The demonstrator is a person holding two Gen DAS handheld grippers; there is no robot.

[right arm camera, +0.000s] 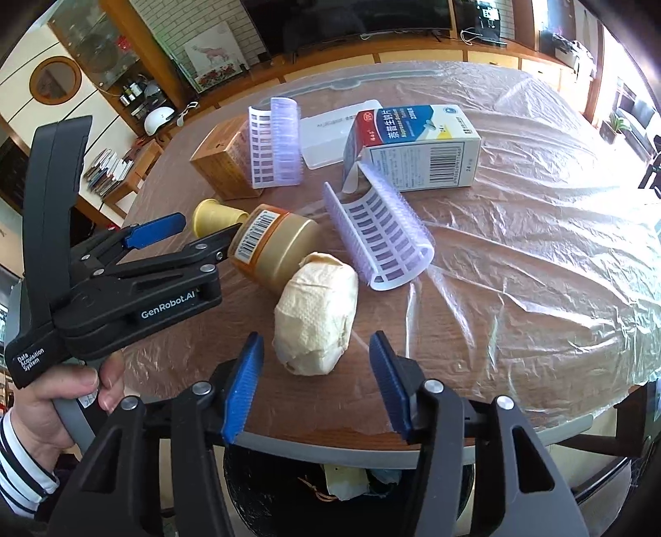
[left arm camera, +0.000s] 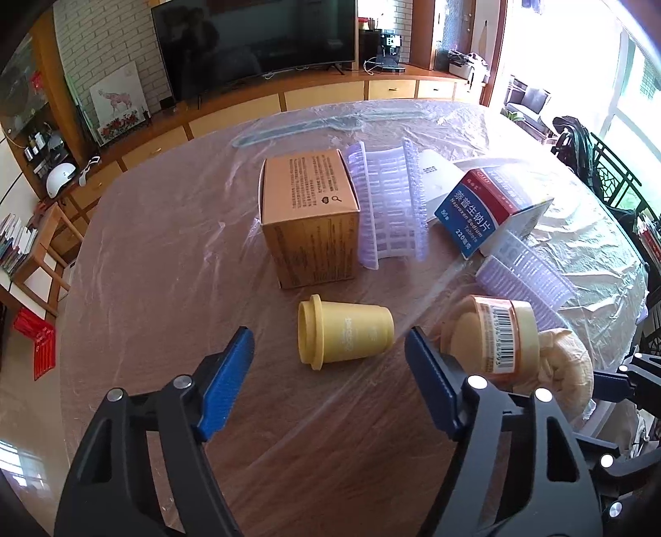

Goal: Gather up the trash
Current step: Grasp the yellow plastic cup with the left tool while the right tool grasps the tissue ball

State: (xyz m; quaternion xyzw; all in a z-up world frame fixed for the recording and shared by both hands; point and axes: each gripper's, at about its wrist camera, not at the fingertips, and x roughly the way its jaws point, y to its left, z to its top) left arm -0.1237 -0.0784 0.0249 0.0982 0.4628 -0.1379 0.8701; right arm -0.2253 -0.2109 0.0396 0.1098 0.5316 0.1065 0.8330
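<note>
Pick-up stage: both tongs released, nothing grasped

Left gripper [left arm camera: 328,378] straddles yellow cup [left arm camera: 345,336]; right gripper [right arm camera: 316,386] frames tissue wad [right arm camera: 316,316]; next: clench, lift, drop in bin [right arm camera: 264,495] below

Wall: white brick [left arm camera: 103,45] behind a large dark television [left arm camera: 256,37]
Furniture: long wooden cabinet [left arm camera: 322,97] with pale drawer fronts under the television; glass-door shelf [right arm camera: 99,49] at the left
Window: tall, bright daylight [left arm camera: 636,103] at the right
Floor: pale tiles [left arm camera: 24,413]
Table: round, wood-grain, under clear plastic sheet [right arm camera: 537,248]
</note>
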